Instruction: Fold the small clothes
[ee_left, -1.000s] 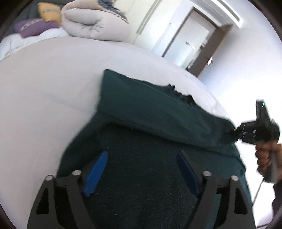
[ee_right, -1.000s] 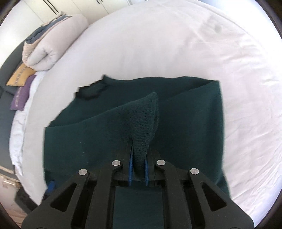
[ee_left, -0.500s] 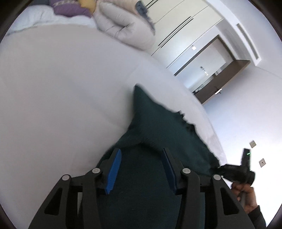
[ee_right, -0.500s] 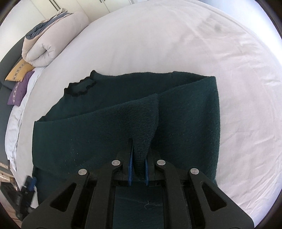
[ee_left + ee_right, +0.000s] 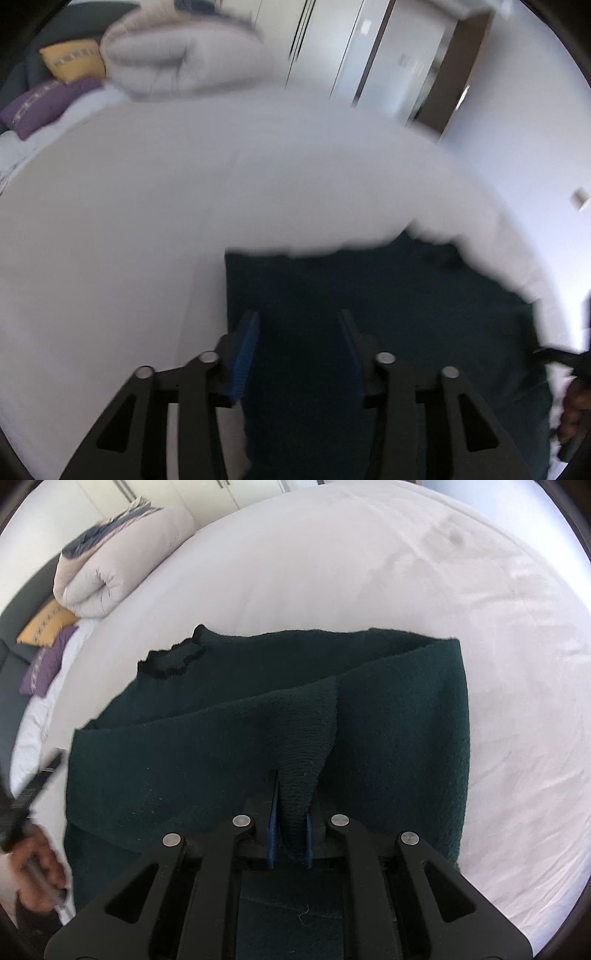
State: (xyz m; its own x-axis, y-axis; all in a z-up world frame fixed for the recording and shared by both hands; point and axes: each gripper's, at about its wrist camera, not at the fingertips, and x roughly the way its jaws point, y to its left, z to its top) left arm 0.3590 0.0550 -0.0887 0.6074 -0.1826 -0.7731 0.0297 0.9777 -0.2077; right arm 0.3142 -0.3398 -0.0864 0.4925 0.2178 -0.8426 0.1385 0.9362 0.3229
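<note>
A dark green knit sweater [image 5: 229,746] lies on the white bed [image 5: 369,572], its black-trimmed collar [image 5: 173,661] at the far left. My right gripper [image 5: 290,834] is shut on a ribbed cuff or hem of the sweater and holds it raised over the body. In the blurred left wrist view my left gripper [image 5: 299,350] is open and empty above the sweater's [image 5: 369,295] near left corner. The left gripper also shows at the left edge of the right wrist view [image 5: 33,794].
A rolled beige duvet [image 5: 122,561] lies at the head of the bed, with a yellow pillow [image 5: 48,624] and a purple pillow [image 5: 44,664] beside it. White wardrobe doors [image 5: 332,44] and a doorway stand beyond the bed.
My left gripper has swung and pulled back toward the sweater's left edge, staying open. My right gripper has kept its hold on the cuff, and the sweater has shifted a little.
</note>
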